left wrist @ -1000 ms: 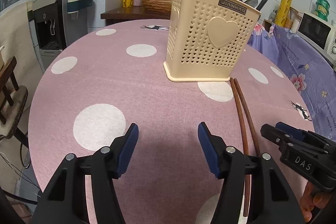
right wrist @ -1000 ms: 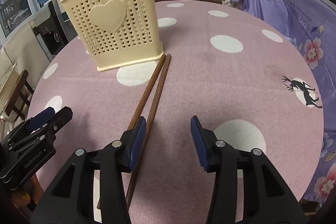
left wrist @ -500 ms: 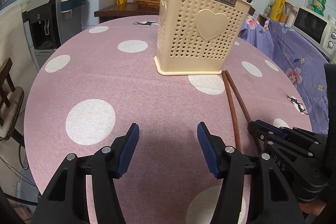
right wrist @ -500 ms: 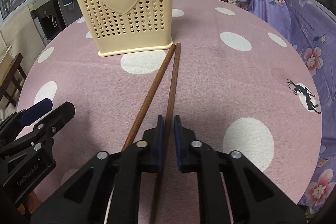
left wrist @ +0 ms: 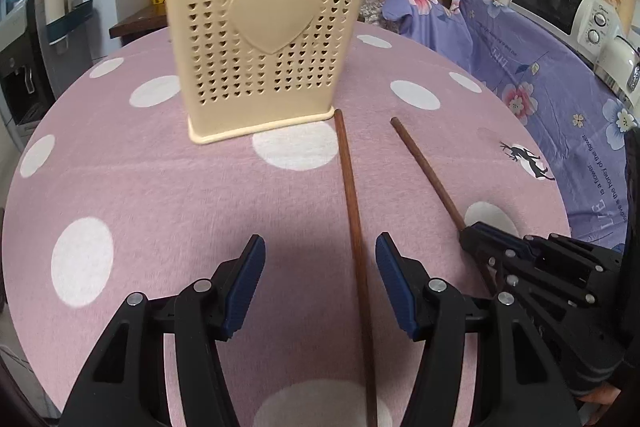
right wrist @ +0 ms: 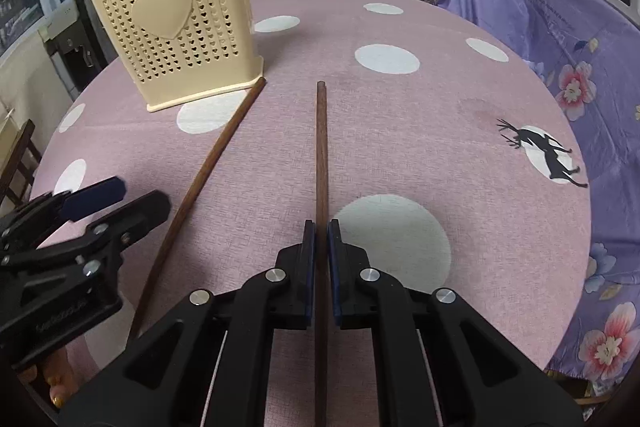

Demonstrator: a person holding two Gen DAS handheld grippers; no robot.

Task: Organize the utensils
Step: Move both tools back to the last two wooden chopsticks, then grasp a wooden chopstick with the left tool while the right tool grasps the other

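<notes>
My right hand-held gripper clamps one chopstick for the holder ahead; left hand-held gripper gapes, straddling the other chopstick.

A second ago the two long brown wooden chopsticks lay side by side, nearly touching, below the cream perforated plastic utensil holder. Now they are splayed apart: the right gripper, whose jaws stood wide then, has closed on the right-hand chopstick and swung its far tip away from the holder. The left gripper has shifted over, so the other chopstick now lies between its open jaws.
</notes>
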